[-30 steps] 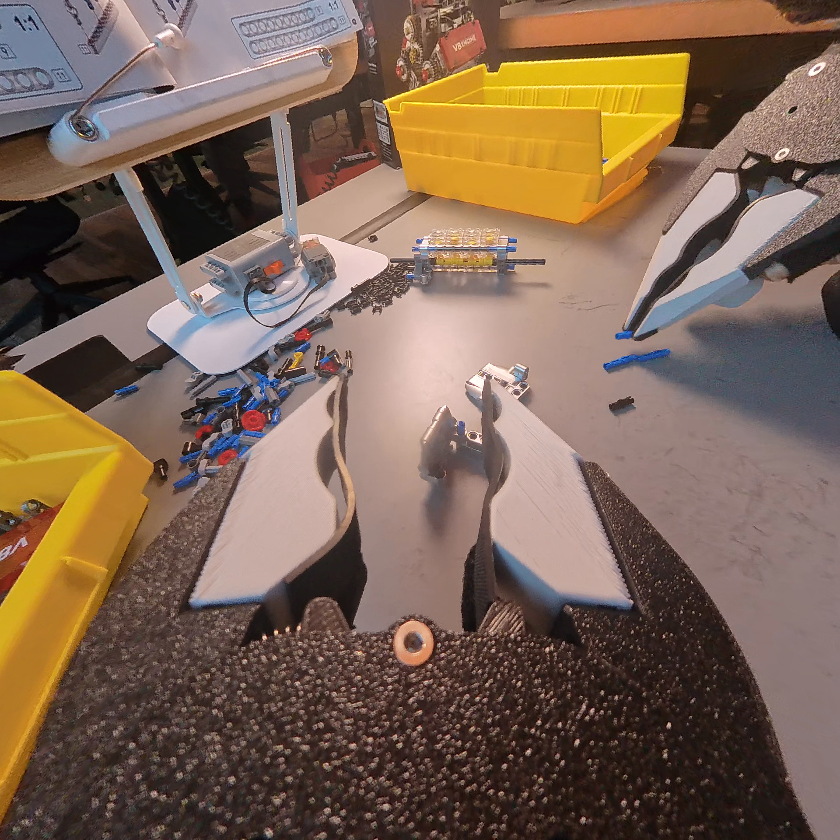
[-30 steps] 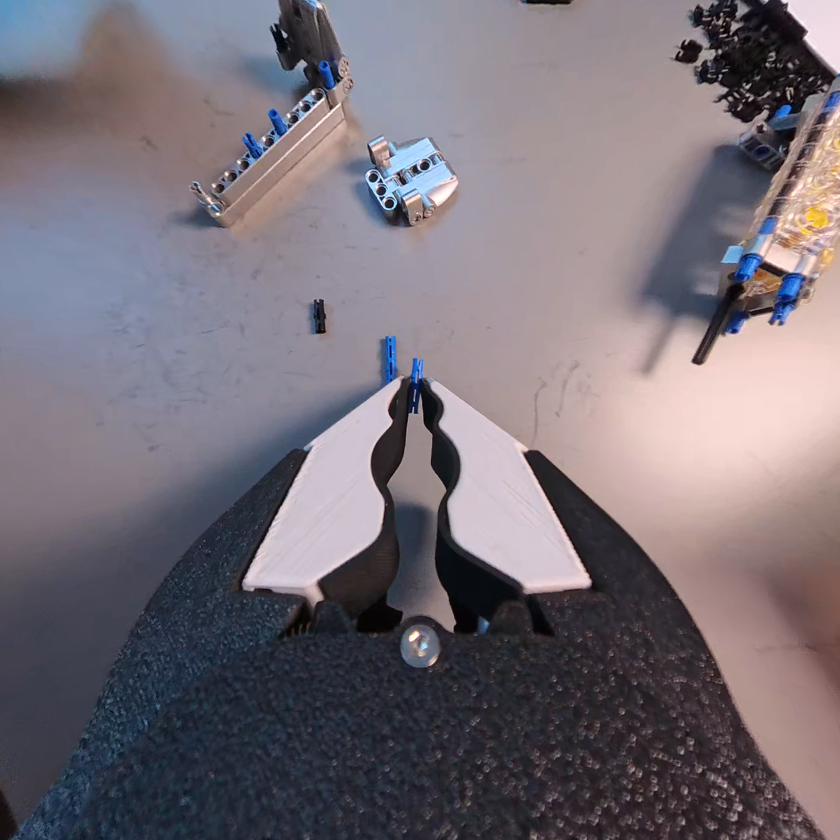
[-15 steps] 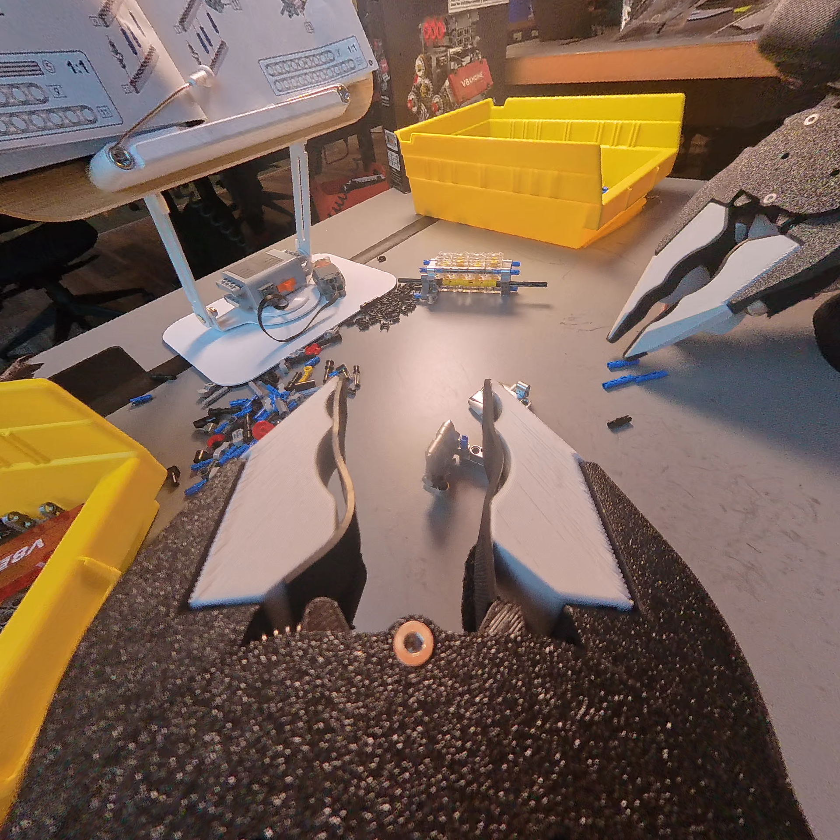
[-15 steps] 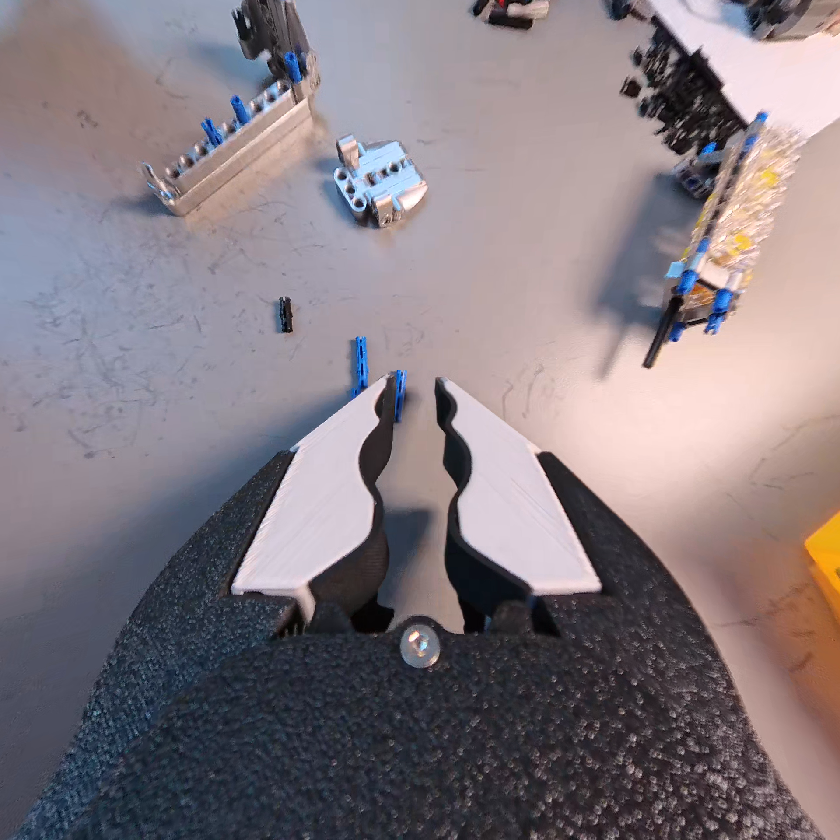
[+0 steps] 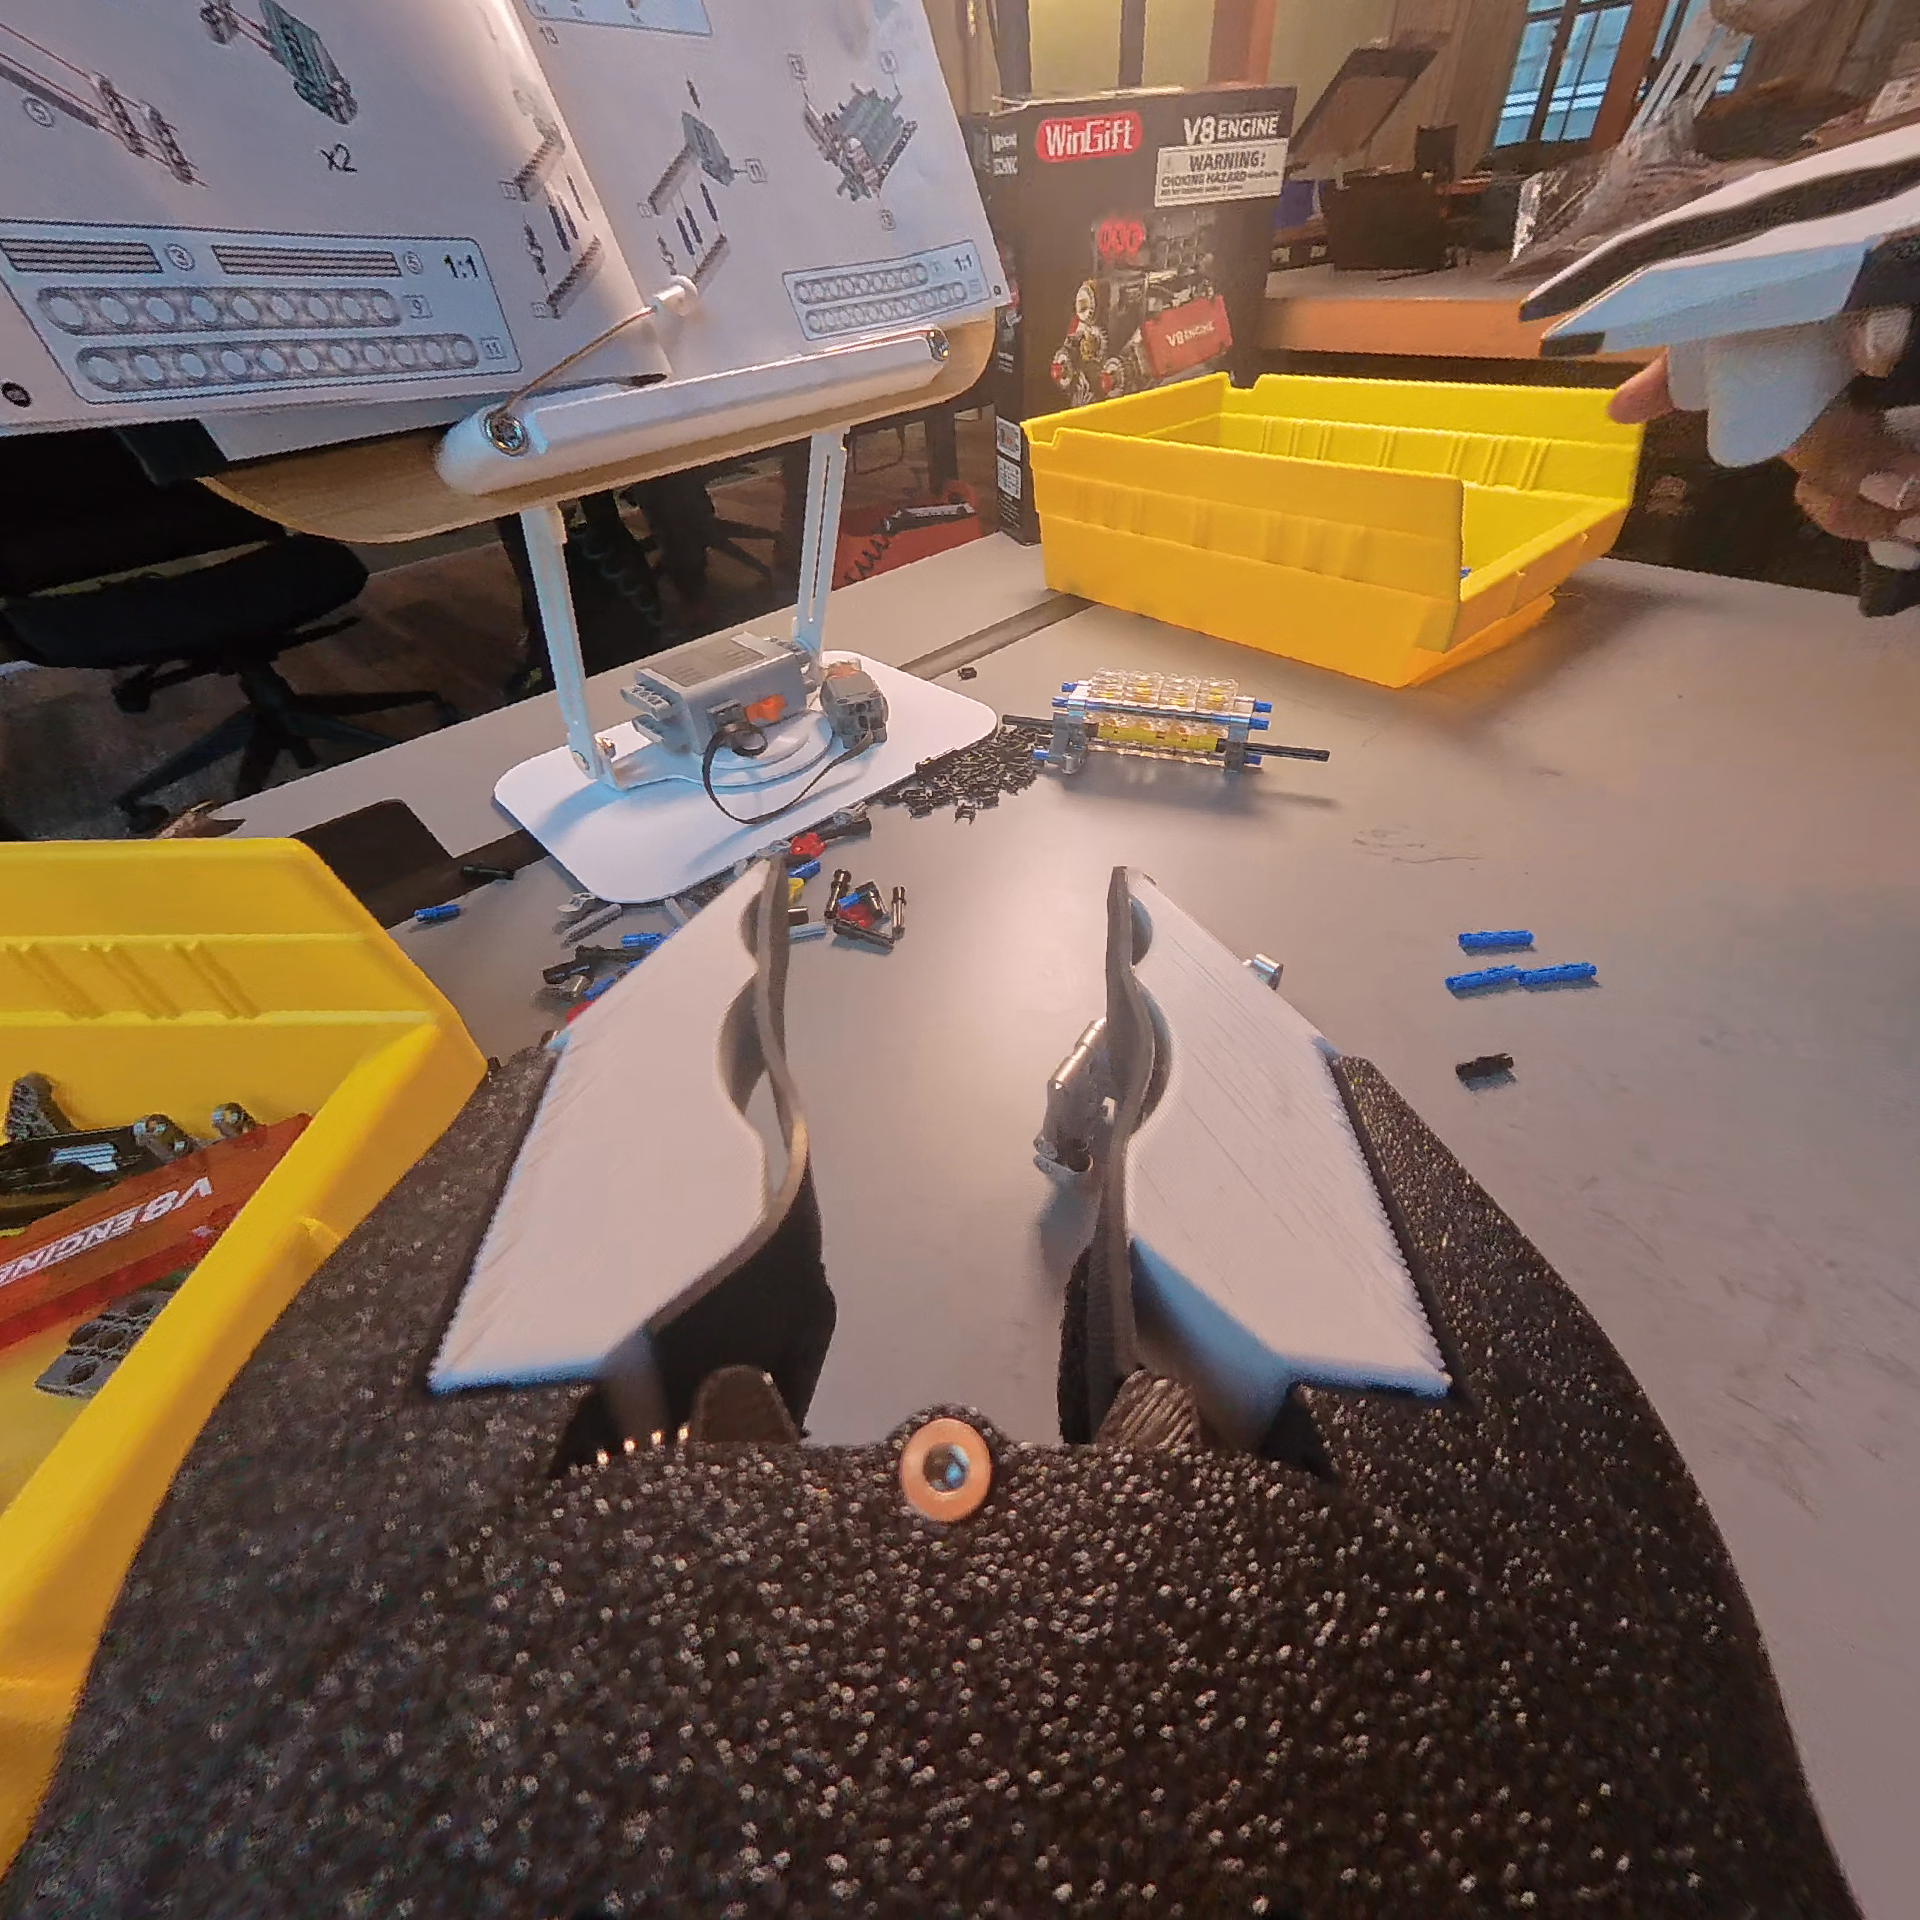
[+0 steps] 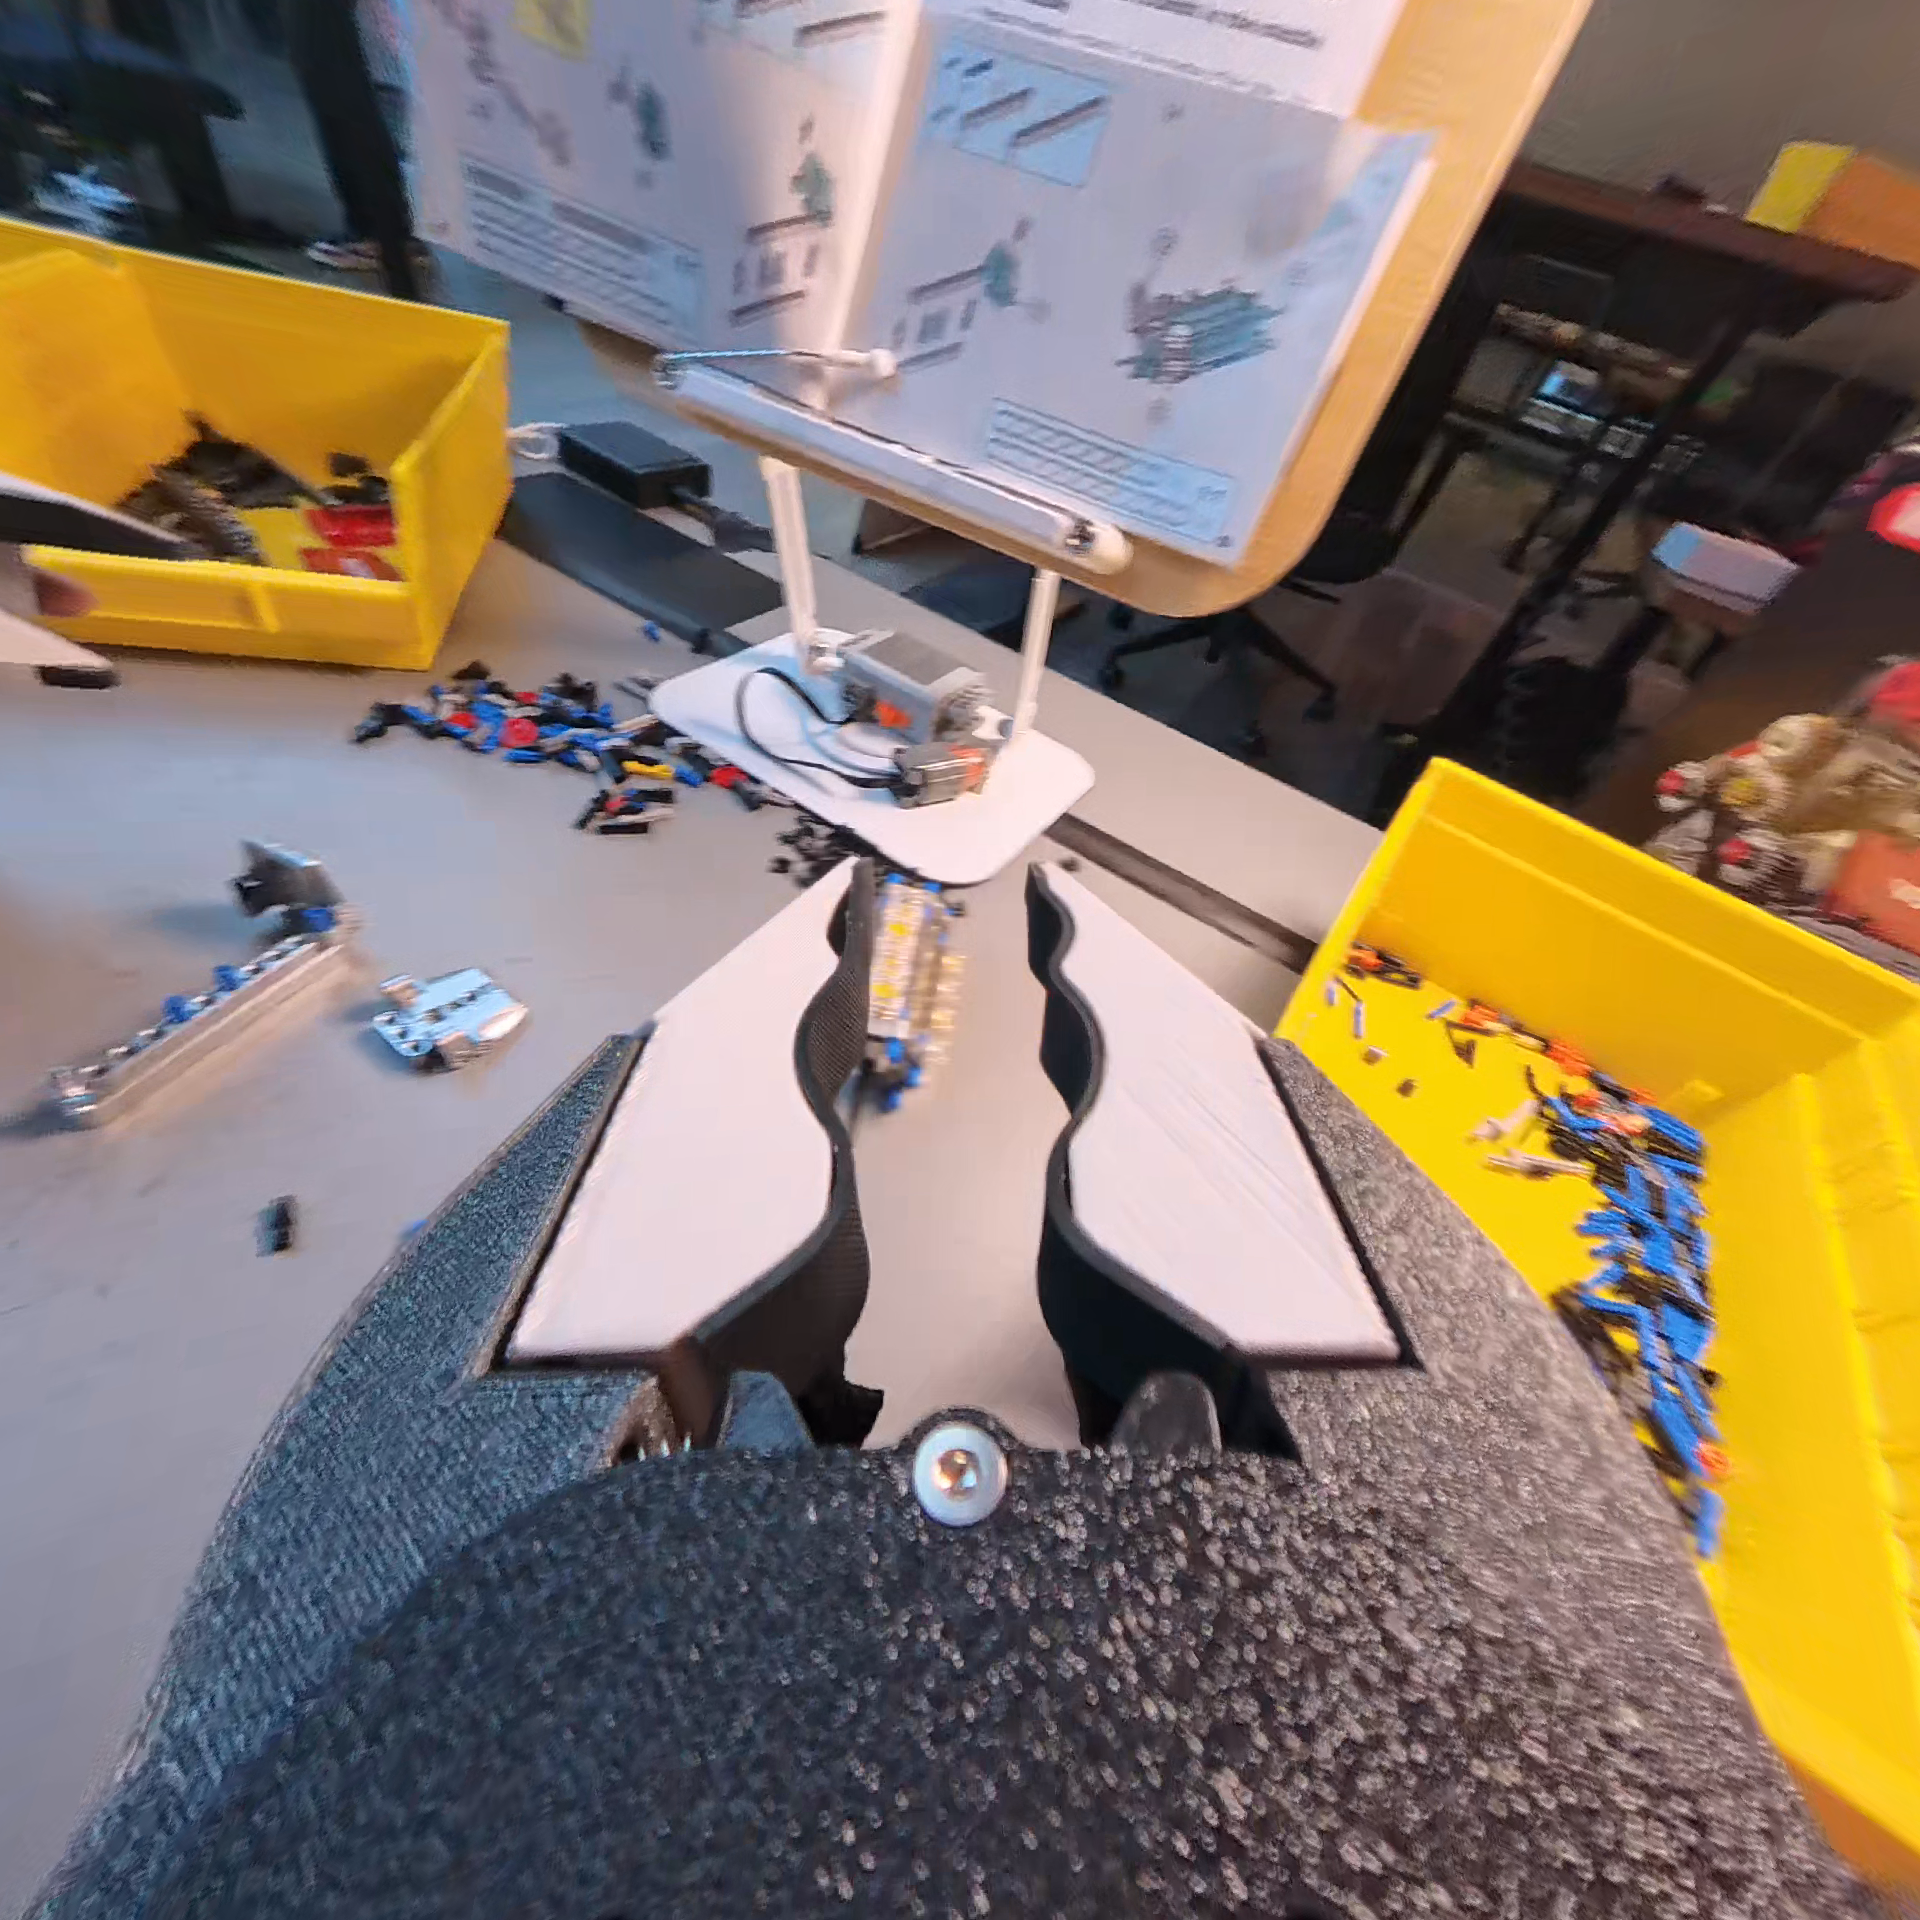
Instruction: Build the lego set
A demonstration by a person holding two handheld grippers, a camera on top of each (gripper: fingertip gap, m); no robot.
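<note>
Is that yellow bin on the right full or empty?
Neither: the yellow bin holds a thin scatter of small blue and black pieces, with much bare floor showing.

Lighting is warm and moderately bright indoors. In the left wrist view, the grey table (image 5: 1558, 883) shows soft, diffuse shadows and a mild sheen; focus is sharp except at the edges. The right wrist view carries heavy motion blur, strongest on the yellow bin (image 6: 1818, 1195) and the instruction sheets (image 6: 935, 208). Both views show wide-angle bending toward the borders. The background stays dim.
</note>
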